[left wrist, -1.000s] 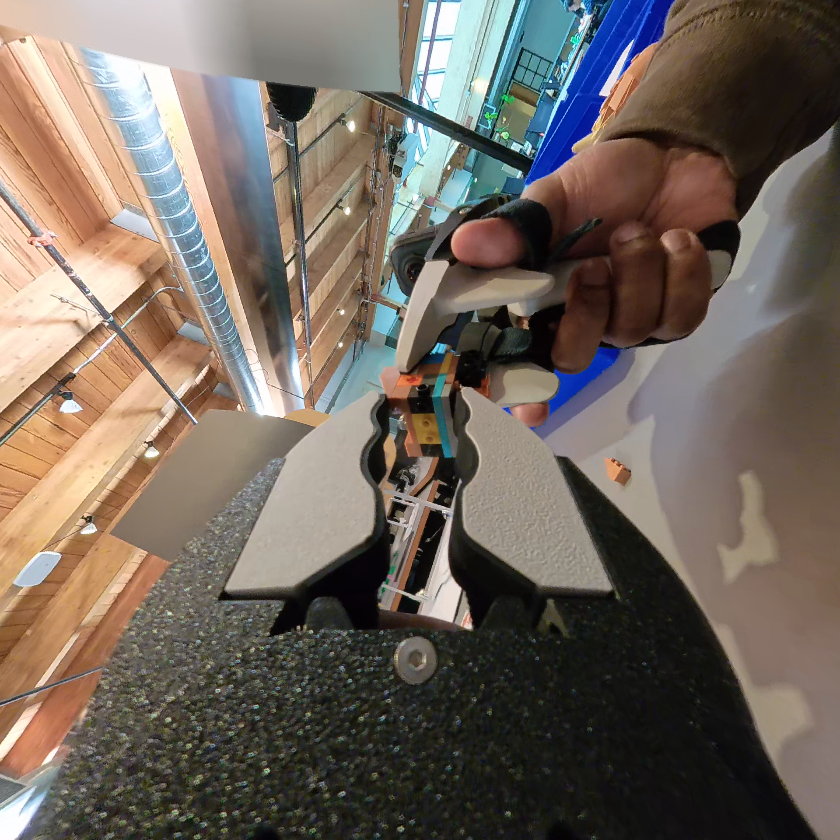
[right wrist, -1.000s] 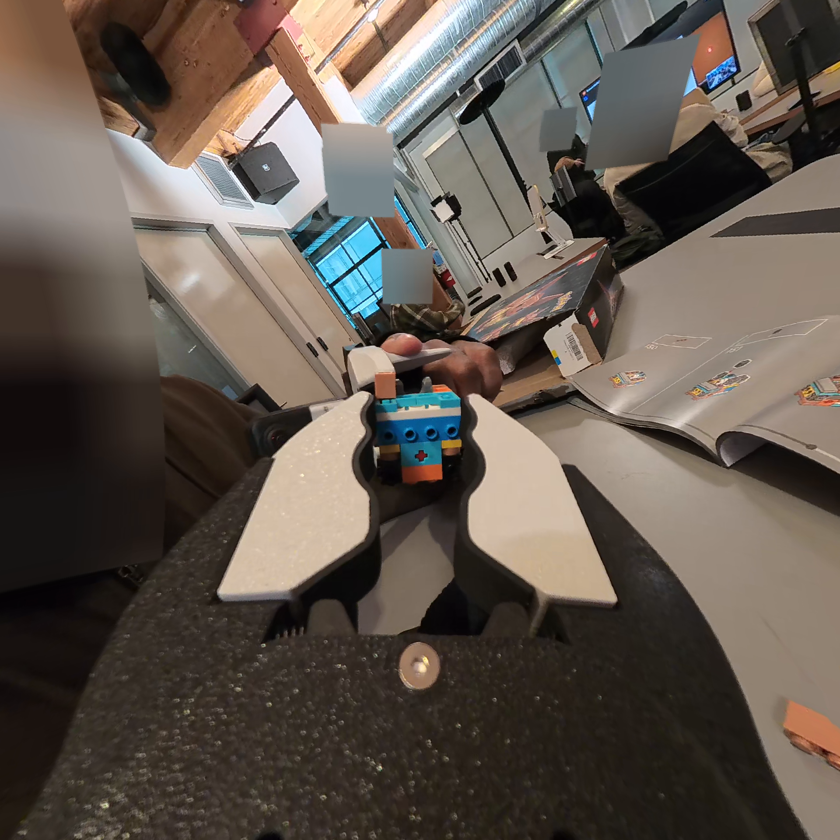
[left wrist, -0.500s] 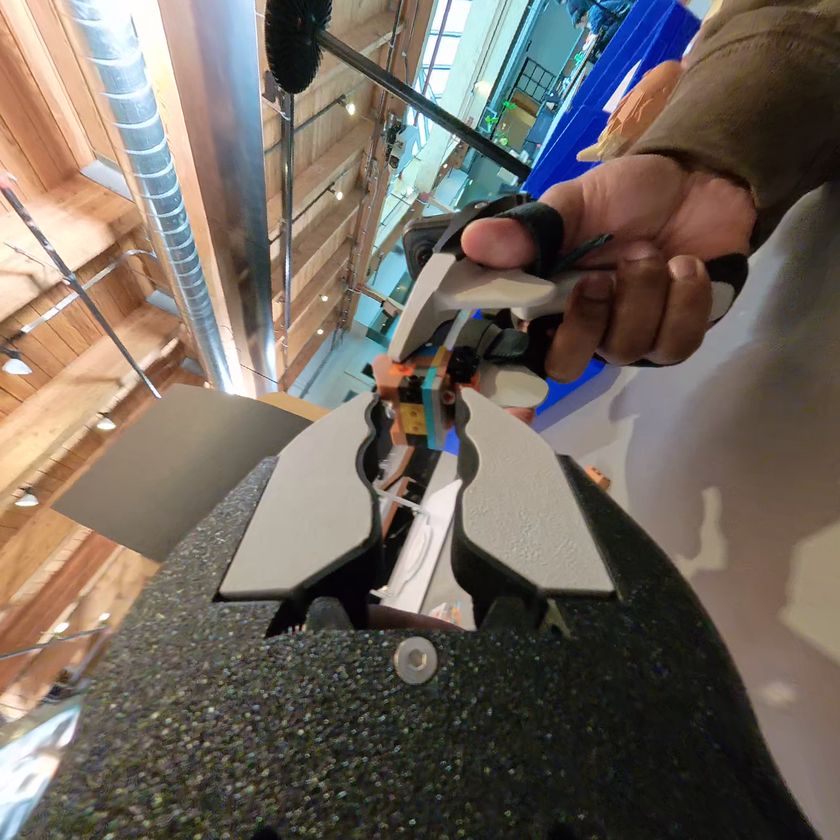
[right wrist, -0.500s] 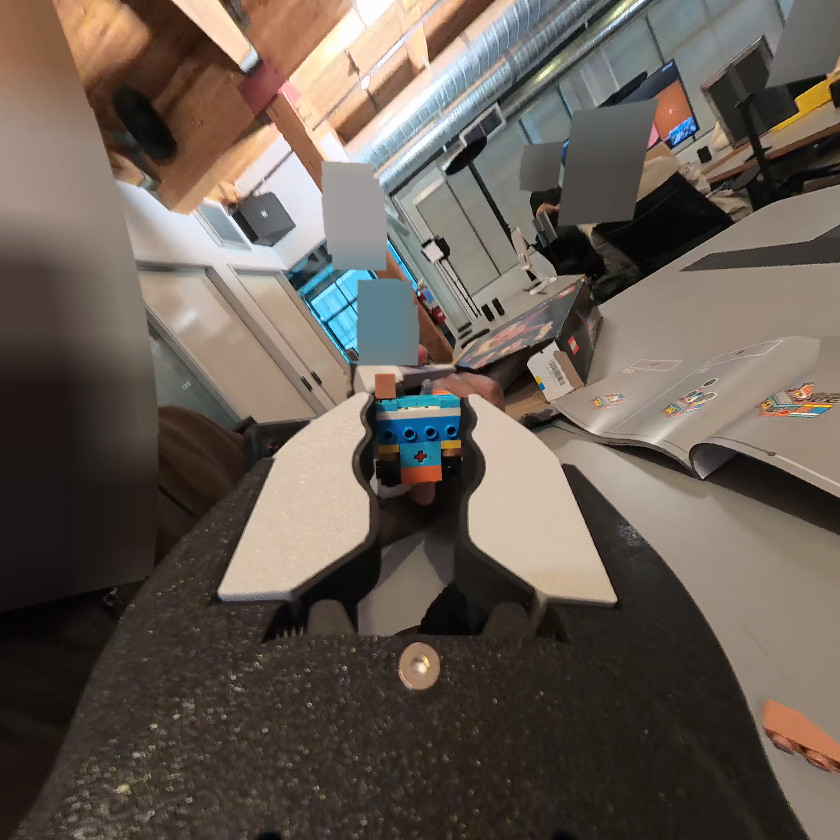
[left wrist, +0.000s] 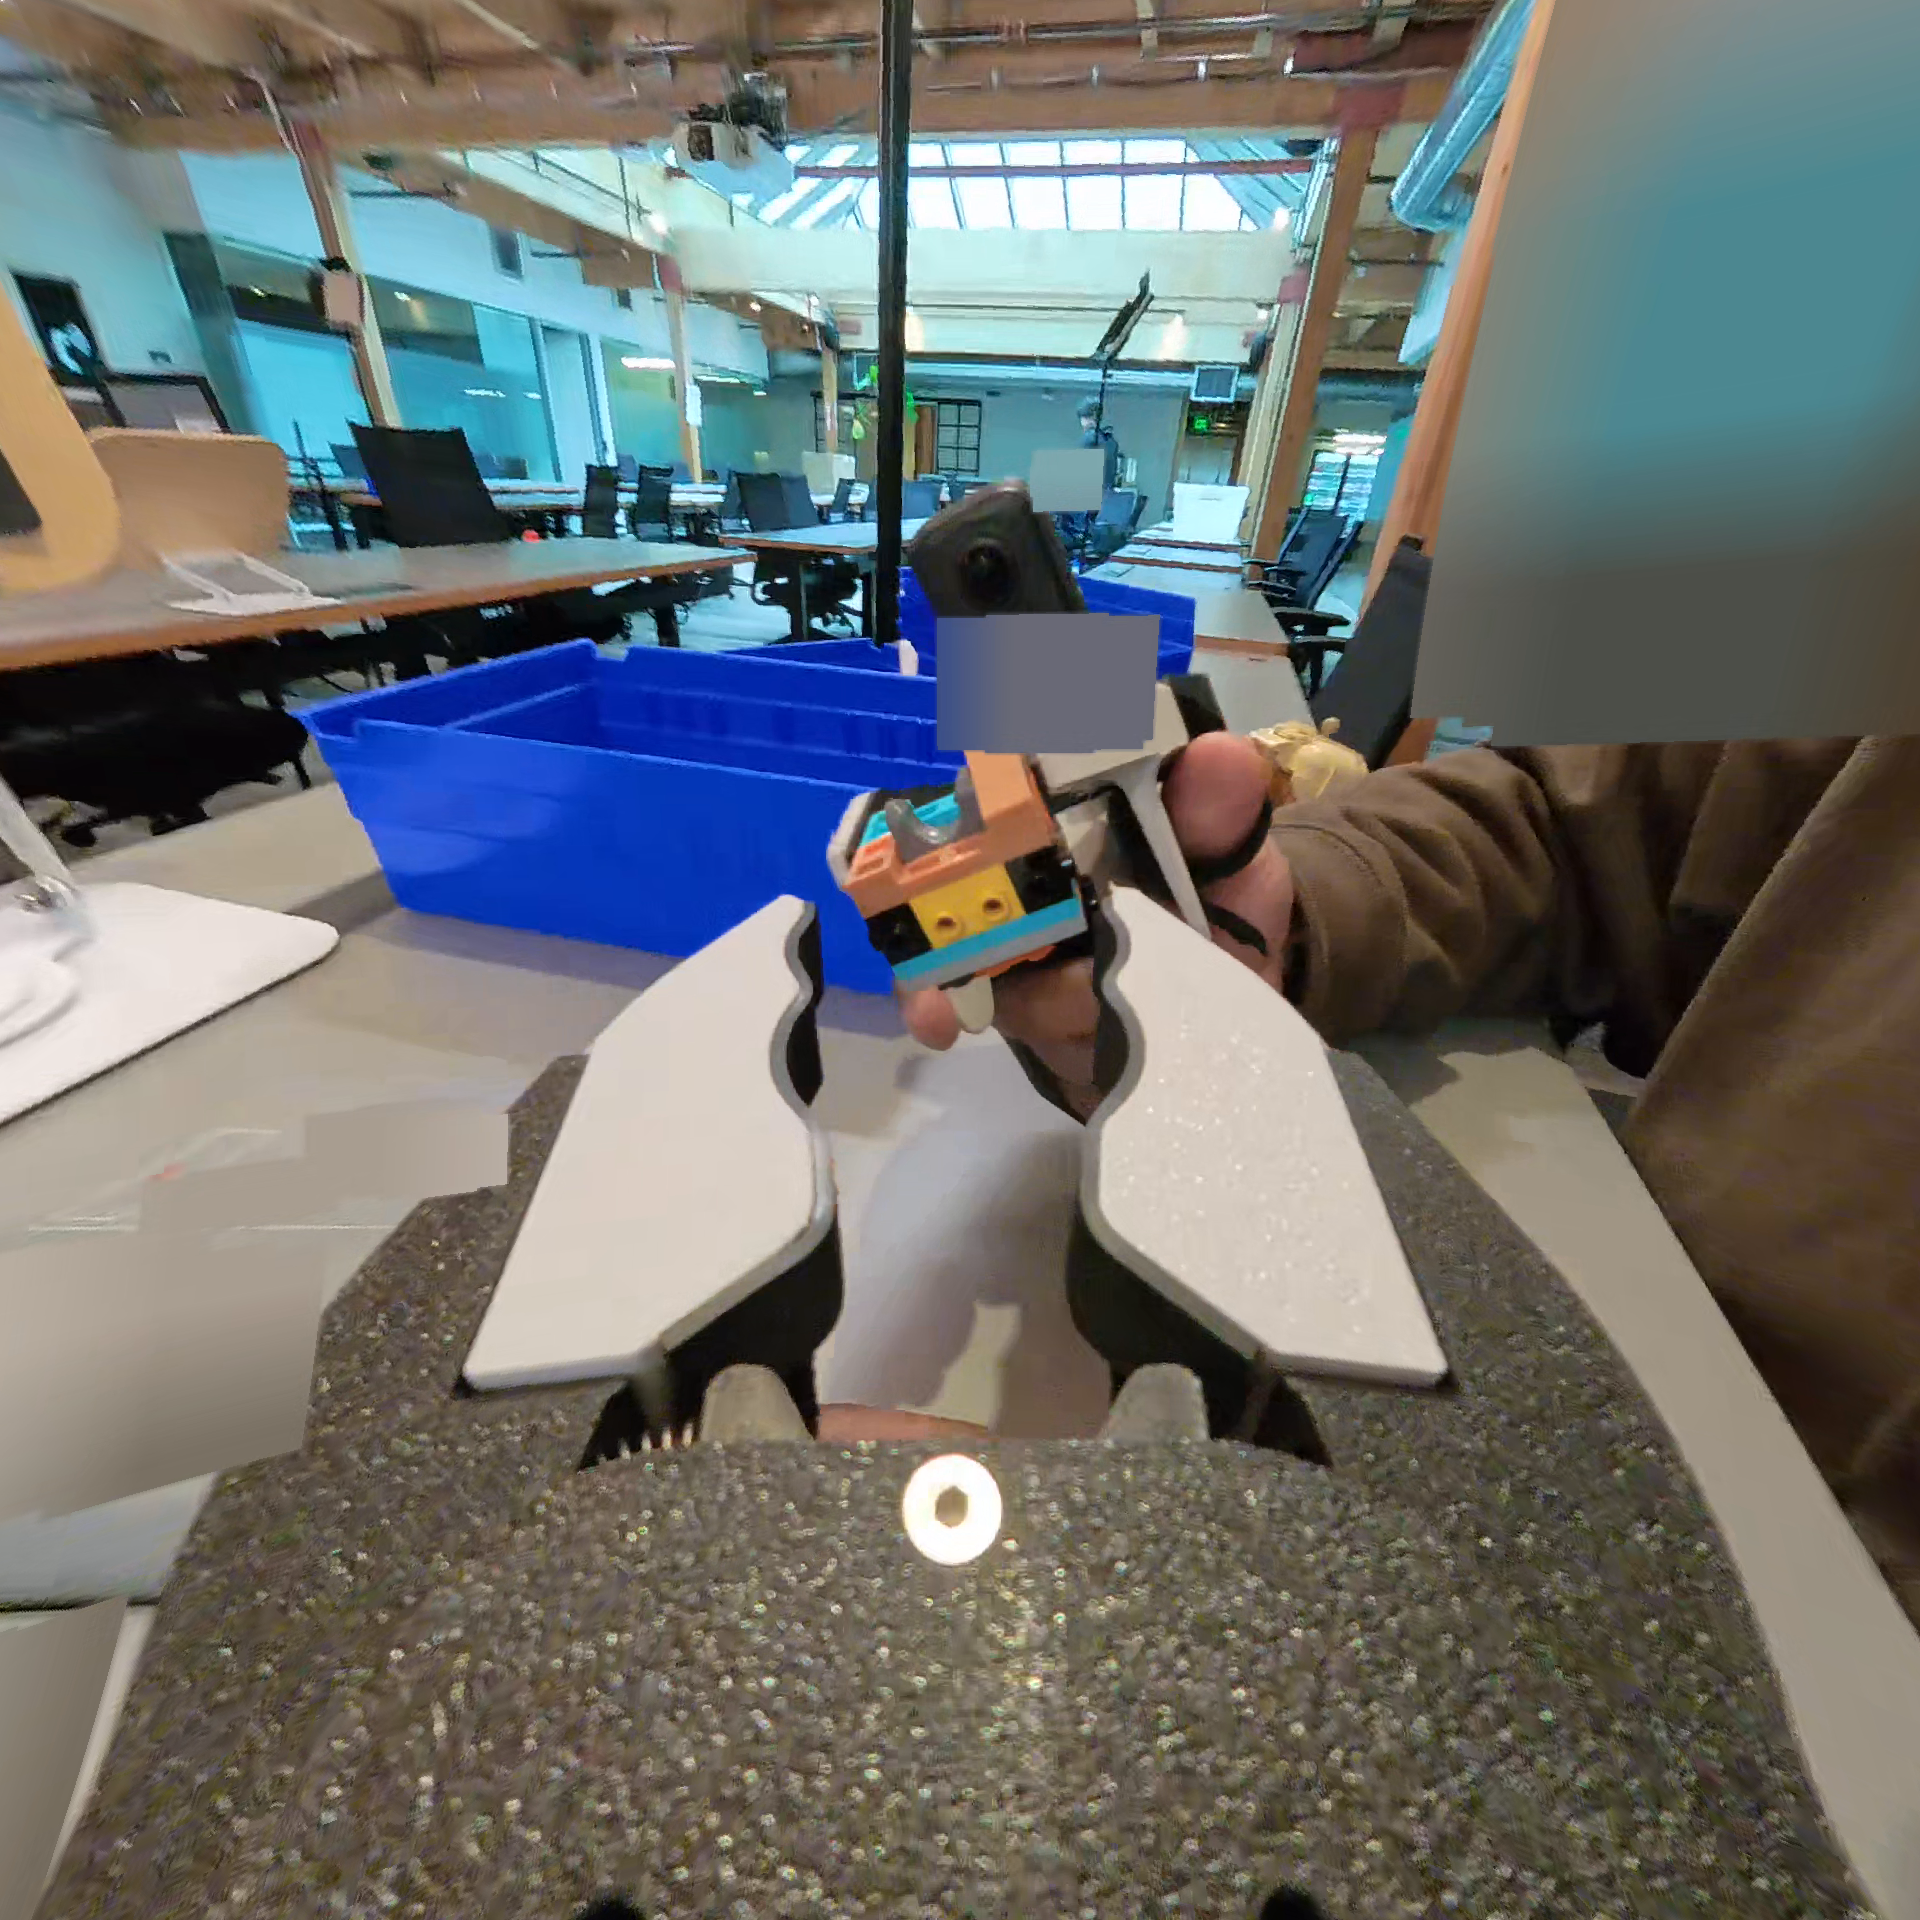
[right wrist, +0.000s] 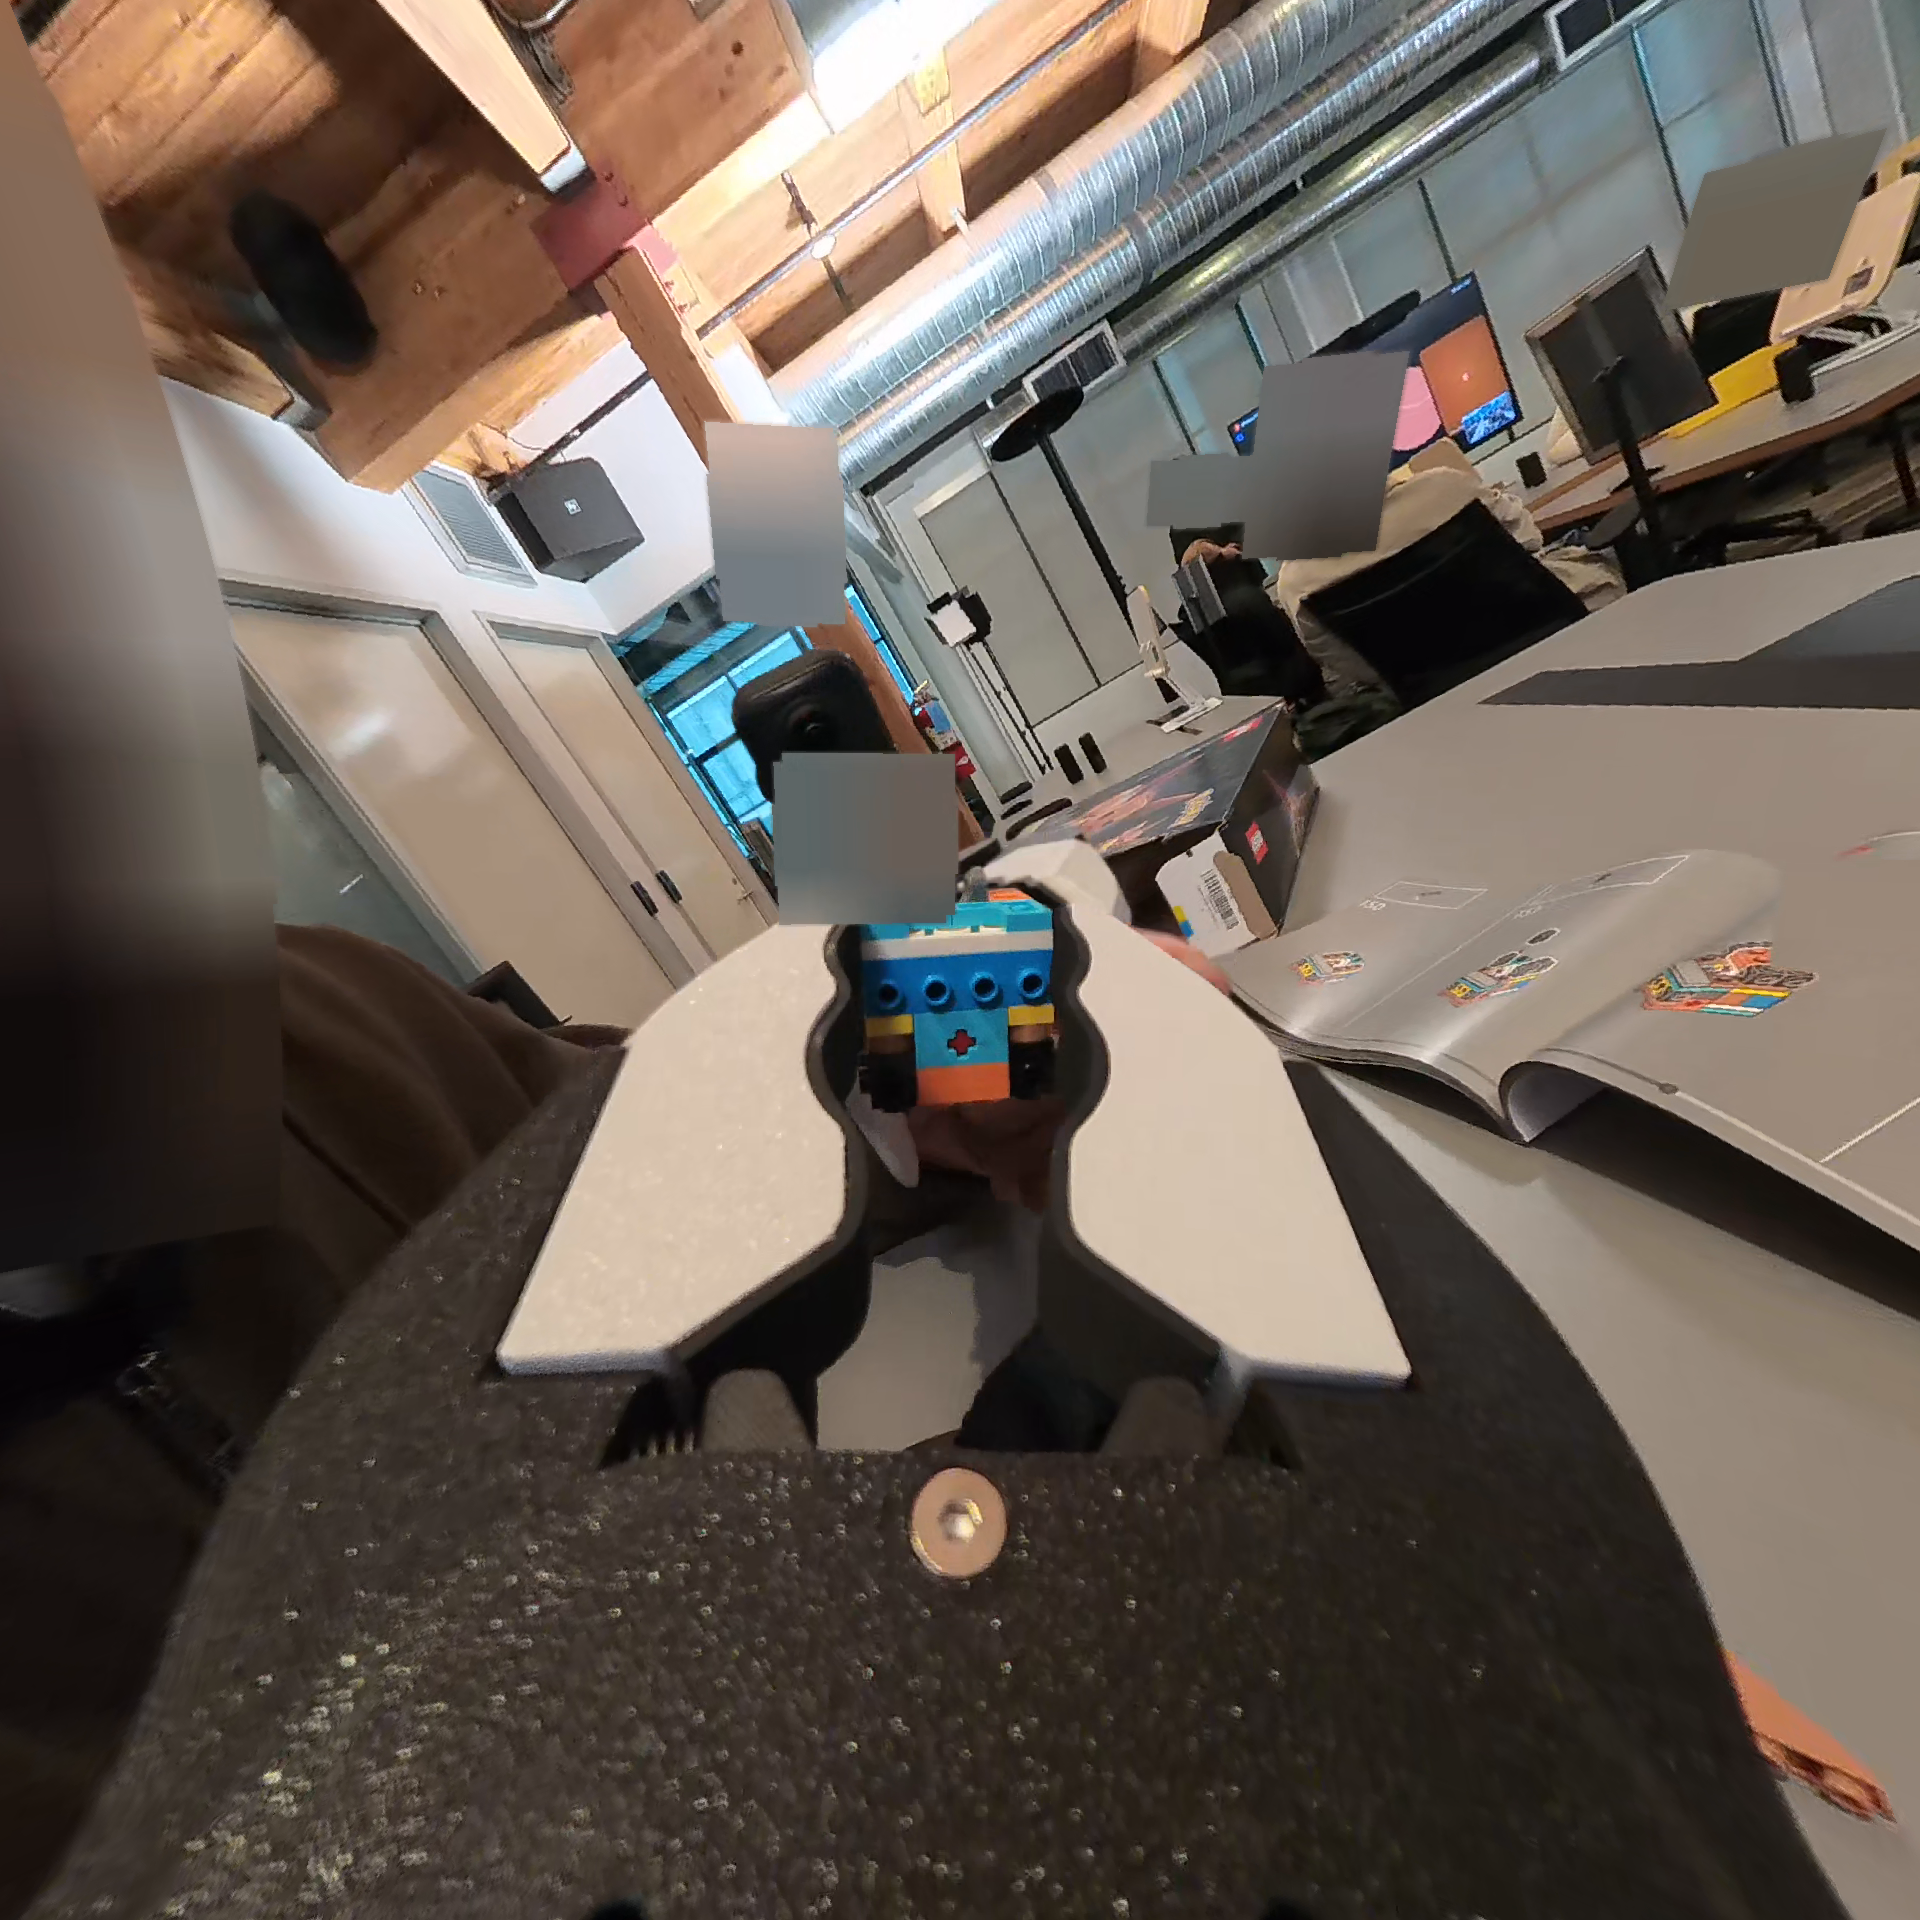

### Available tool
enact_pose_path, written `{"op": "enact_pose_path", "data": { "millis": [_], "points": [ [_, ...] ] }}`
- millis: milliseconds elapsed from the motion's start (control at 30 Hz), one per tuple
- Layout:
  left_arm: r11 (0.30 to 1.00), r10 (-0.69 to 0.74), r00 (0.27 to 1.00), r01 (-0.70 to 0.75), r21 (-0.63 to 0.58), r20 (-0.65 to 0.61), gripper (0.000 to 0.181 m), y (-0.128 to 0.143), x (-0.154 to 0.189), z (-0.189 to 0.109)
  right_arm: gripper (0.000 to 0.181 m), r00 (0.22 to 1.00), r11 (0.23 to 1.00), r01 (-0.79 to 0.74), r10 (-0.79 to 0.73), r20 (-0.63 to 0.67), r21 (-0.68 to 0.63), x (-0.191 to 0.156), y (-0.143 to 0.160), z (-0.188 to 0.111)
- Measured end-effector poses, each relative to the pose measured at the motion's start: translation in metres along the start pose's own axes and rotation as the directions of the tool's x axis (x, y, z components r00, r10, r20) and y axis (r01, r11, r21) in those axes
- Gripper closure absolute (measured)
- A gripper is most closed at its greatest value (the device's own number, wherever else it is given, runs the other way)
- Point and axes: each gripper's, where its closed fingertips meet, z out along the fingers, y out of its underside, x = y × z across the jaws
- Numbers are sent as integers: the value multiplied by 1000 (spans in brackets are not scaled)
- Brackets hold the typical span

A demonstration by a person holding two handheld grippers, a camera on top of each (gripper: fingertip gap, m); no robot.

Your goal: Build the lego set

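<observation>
Above the grey table [left wrist: 312, 1039], at frame centre, the model [right wrist: 954, 1013] is pinched by the right gripper [right wrist: 956, 1023], while the left gripper [left wrist: 961, 966] is spread.

An open-plan office is shown. Long desks [left wrist: 416, 582] are lined with black office chairs [left wrist: 416, 488], and a skylight [left wrist: 1039, 192] is set between timber beams [right wrist: 447, 260]. Daylight is let in from above. Round metal ducts [right wrist: 1091, 239] are run under the wooden ceiling, and a black speaker [right wrist: 566, 514] is fixed high on a white wall [right wrist: 343, 499]. Pale double doors [right wrist: 499, 790] are seen below it. Monitors [right wrist: 1465, 369] are placed on far desks; what may be a floor lamp [right wrist: 1049, 457] is blurred by distance.
</observation>
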Motion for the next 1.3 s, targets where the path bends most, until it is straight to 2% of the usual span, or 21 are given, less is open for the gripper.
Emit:
{"op": "enact_pose_path", "data": {
  "millis": [100,200,433,700,767,867,933,1000,1133,1300],
  "points": [
    [995,-91,995,92,29,-46,141,-2,3,-1,146,1000,1000,6,-6,-8,-8,1,1,1],
    [982,-182,981,184,29,-71,142,0,1,-1,146,999,999,33,-34,-36,-22,4,3,1],
    [961,-272,959,275,25,-80,143,7,-2,-1,147,992,995,82,-87,-87,-58,9,5,0],
    [872,-467,866,484,70,-177,143,3,-8,-7,122,922,925,362,-374,-102,-118,5,-6,-9],
    [845,-516,833,533,39,-202,143,5,-6,-7,115,833,835,519,-542,-111,-185,7,-6,-12],
    [811,-575,790,585,-18,-214,143,11,-4,-6,103,610,592,739,-790,-51,-322,6,4,-14],
    [788,-607,764,614,-41,-220,143,15,-4,-5,100,477,440,814,-879,2,-379,5,9,-14],
    [773,-628,741,629,-78,-238,143,18,1,-4,98,404,348,840,-913,52,-416,5,17,-14],
    [763,-643,719,632,-138,-263,143,25,12,0,101,350,269,856,-930,113,-441,5,30,-13],
    [747,-663,697,638,-186,-273,143,30,19,2,113,325,228,868,-933,157,-441,2,41,-10]
  ]
}}
